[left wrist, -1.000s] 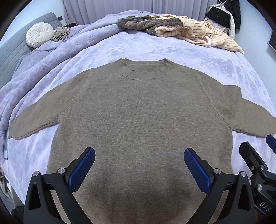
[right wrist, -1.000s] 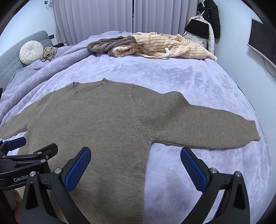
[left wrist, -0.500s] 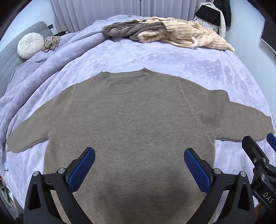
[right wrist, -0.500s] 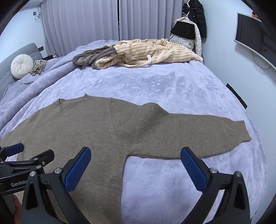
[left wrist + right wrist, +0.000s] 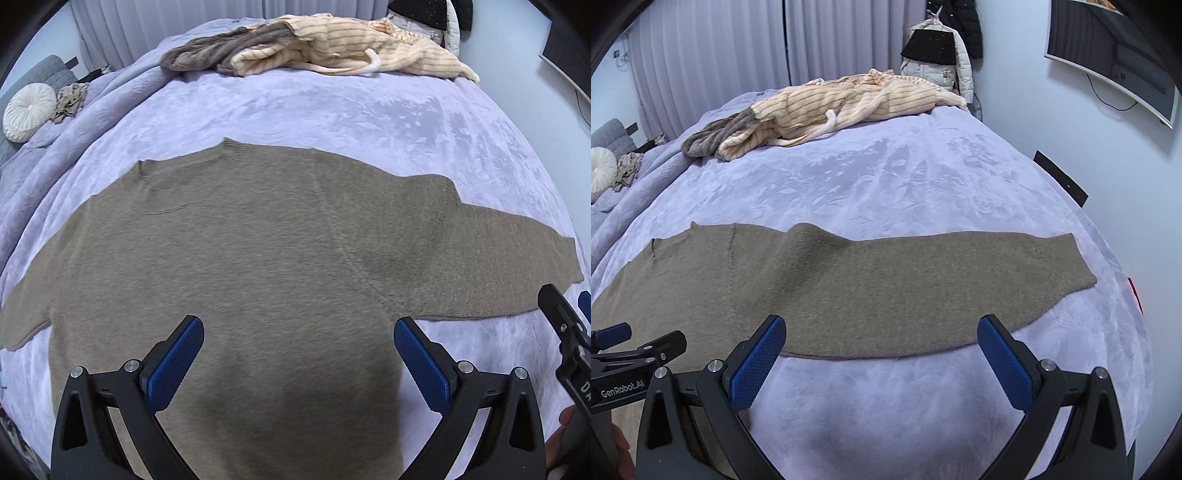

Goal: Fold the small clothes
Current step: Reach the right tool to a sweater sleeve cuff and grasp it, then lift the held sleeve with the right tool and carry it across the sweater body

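On the far left I noted a round white cushion [image 5: 28, 110] on the bed's [image 5: 332, 110] left edge, with a small crumpled beige cloth [image 5: 70, 101] just beside it. The brown sweater [image 5: 258, 258] lay flat across the near half of the bed, neck toward the far edge, both sleeves spread sideways. Its left sleeve [image 5: 26, 314] reached the left edge; its right sleeve [image 5: 942, 280] ran out toward the right edge, cuff near the corner.

My left gripper [image 5: 298, 354] hung over the sweater's lower body with its jaws wide apart, holding nothing; I could not tell whether the blue pads [image 5: 173, 365] touched the knit. My right gripper [image 5: 881, 354] was likewise spread open and empty, positioned above the right sleeve's near hem, with bare cover below it.

At the far edge lay a heap: a grey garment [image 5: 713, 134] to the left, touching a cream striped one [image 5: 849, 101] to its right. Beyond the right corner, jackets [image 5: 942, 55] hung by the wall and a screen [image 5: 1115, 55] was mounted on it.
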{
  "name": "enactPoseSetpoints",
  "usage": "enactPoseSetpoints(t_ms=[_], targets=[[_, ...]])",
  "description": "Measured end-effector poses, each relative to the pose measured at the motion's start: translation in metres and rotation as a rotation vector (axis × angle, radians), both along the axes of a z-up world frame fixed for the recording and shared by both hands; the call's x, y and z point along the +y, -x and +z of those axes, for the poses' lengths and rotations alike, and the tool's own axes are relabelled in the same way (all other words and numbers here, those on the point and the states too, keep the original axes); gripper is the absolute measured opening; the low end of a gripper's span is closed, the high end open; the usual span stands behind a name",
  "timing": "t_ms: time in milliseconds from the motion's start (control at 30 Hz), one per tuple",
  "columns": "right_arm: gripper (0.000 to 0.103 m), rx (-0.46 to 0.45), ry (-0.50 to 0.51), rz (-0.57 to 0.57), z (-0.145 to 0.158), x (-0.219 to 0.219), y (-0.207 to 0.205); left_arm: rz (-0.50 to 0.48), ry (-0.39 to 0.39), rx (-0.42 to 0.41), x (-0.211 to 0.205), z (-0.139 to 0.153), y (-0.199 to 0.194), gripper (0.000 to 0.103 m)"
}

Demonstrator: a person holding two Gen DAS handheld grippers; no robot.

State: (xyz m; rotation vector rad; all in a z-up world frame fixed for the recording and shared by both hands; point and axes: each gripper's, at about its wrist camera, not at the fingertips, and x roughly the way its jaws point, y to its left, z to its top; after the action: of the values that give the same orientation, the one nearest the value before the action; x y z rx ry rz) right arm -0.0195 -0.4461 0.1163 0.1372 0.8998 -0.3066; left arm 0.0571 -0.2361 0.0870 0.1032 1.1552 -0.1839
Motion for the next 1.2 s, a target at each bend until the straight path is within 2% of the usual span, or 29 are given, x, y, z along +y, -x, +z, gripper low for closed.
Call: enactPoseSetpoints(t_ms=[400, 567, 700, 767, 833, 867, 900, 933, 967, 1100, 1200], targets=[[0.103, 0.07, 0.001, -0.23, -0.039, -0.12, 0.003, -0.06, -0.031, 0.033, -0.054, -0.024, -0.021, 0.103], [0.103, 0.057, -0.114, -0.304, -0.058, -0.166, 0.005, -0.069, -0.048, 0.057, -0.066, -0.036, -0.029, 0.103], [0.103, -0.03, -0.251, -0.352, -0.064, -0.207, -0.002, -0.055, -0.052, 0.076, -0.068, -0.044, -0.036, 0.103], [0.102, -0.061, -0.281, -0.352, -0.064, -0.217, -0.008, -0.037, -0.041, 0.09, -0.065, -0.046, -0.041, 0.103], [0.08, -0.095, -0.287, -0.323, -0.059, -0.221, -0.012, -0.016, -0.028, 0.092, -0.061, -0.046, -0.047, 0.103], [0.045, -0.085, -0.272, -0.314, -0.058, -0.222, -0.013, -0.004, -0.024, 0.09, -0.059, -0.046, -0.05, 0.103], [0.022, -0.085, -0.284, -0.301, -0.057, -0.224, -0.012, 0.005, -0.02, 0.088, -0.057, -0.046, -0.054, 0.103], [0.014, -0.104, -0.309, -0.293, -0.056, -0.225, -0.01, 0.014, -0.017, 0.088, -0.056, -0.046, -0.058, 0.103], [0.008, -0.131, -0.325, -0.289, -0.053, -0.226, -0.005, 0.023, -0.011, 0.088, -0.055, -0.047, -0.063, 0.103], [0.007, -0.244, -0.305, -0.306, -0.03, -0.222, 0.031, 0.061, 0.005, 0.07, -0.052, -0.045, -0.077, 0.103], [0.007, -0.282, -0.289, -0.352, -0.022, -0.219, 0.059, 0.047, -0.017, 0.078, -0.062, -0.053, -0.085, 0.103]])
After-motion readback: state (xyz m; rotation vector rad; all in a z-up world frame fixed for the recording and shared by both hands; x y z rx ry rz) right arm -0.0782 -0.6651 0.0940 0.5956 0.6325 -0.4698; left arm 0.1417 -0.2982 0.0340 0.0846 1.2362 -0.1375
